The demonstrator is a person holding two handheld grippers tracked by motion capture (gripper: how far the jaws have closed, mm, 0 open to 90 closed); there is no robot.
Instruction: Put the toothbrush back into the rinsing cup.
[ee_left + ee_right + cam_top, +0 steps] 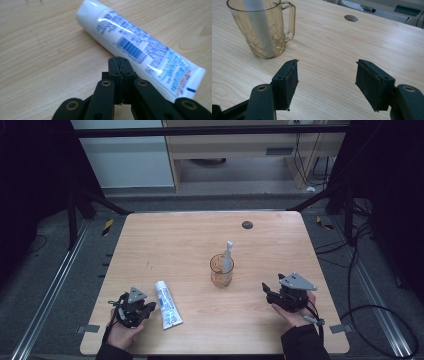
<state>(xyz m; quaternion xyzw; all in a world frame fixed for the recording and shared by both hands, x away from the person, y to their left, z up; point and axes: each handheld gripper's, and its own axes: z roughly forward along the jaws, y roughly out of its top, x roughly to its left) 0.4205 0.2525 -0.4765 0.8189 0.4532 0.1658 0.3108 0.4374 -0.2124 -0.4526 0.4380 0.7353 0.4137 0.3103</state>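
The left gripper [119, 62] has its jaws pressed together, holding nothing. The toothpaste tube [140, 50] lies just past its tips. The right gripper [327, 77] is spread wide, with the cup [260, 30] ahead. I think grabbing comes next: the left jaws must open first.

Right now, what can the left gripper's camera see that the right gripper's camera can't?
The left gripper view shows the white toothpaste tube lying flat with its blue print and barcode, just past the left gripper, whose jaws are pressed together on nothing. The right gripper view shows the amber cup with a handle and a white toothbrush standing in it, a dark round hole in the tabletop, and the right gripper with its jaws apart. Both show the wooden table.
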